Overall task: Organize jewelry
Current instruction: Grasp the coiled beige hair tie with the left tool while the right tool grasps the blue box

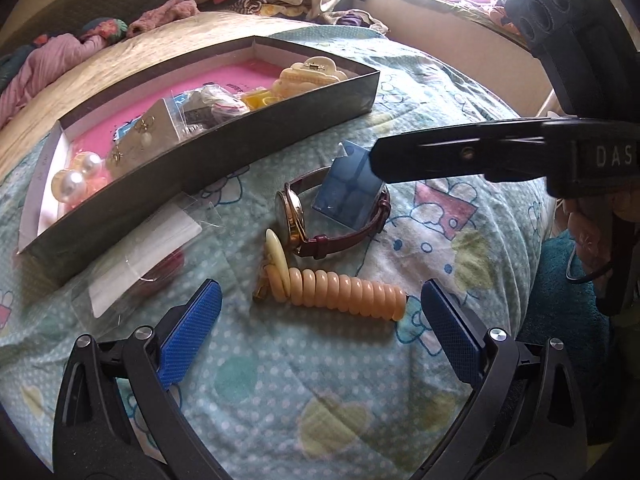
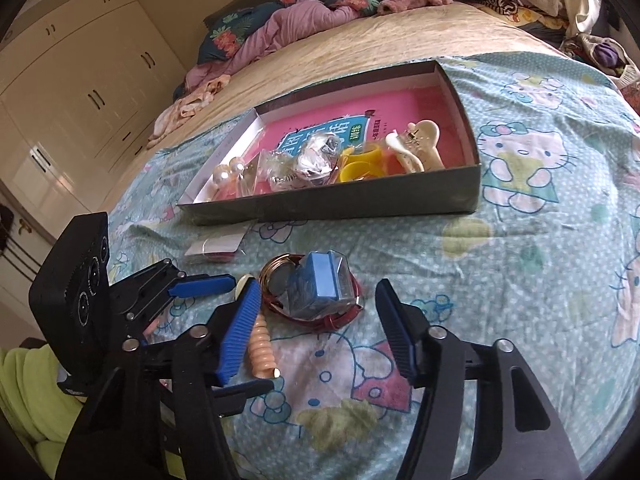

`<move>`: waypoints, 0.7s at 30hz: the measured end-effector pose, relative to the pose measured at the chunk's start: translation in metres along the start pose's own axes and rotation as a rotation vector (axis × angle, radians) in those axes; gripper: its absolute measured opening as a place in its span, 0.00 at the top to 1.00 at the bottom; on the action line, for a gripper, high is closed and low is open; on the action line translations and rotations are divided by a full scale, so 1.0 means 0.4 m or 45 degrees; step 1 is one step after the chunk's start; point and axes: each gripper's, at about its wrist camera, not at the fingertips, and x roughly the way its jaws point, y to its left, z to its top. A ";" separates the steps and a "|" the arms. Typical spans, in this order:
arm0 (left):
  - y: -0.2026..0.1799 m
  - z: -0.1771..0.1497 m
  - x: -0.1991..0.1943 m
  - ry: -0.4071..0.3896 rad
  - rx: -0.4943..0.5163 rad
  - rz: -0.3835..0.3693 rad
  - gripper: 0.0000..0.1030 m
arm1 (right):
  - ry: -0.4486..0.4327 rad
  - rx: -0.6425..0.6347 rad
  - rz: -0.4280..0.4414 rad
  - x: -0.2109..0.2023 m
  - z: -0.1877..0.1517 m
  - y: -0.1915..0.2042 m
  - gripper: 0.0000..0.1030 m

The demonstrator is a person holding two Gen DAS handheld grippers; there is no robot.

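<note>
Both ribbed blue-padded grippers, left gripper [image 1: 320, 316] and right gripper [image 2: 316, 328], gape over a coiled hair tie [image 1: 344, 292].

One box [image 1: 224, 168], one watch [image 1: 298, 216], one spiral hair tie [image 1: 344, 292], two pearls [image 1: 76, 178], one blue cube [image 1: 348, 192]

**Jewelry half sorted: some in box, some loose on bed**

Open, shallow grey box [image 1: 256, 136] with pink lining, holding pearl hair tie [image 1: 76, 180], carded earrings [image 1: 148, 132], clear packets, yellow clip [image 2: 360, 166] and cream claw clip [image 1: 308, 76]. Just outside its near wall: flat clear packet [image 1: 140, 252] with white card. Nearby, on the bedspread: gold-cased watch [image 1: 292, 212] with dark red strap, standing on edge; small blue box [image 2: 320, 284] in clear wrap resting on it. Peach spiral hair tie [image 1: 344, 292] lying alongside, cream oval piece at its end.
</note>
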 end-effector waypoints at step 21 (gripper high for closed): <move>-0.011 0.014 0.019 -0.030 0.048 0.019 0.36 | -0.037 0.014 0.022 0.027 0.007 -0.028 0.71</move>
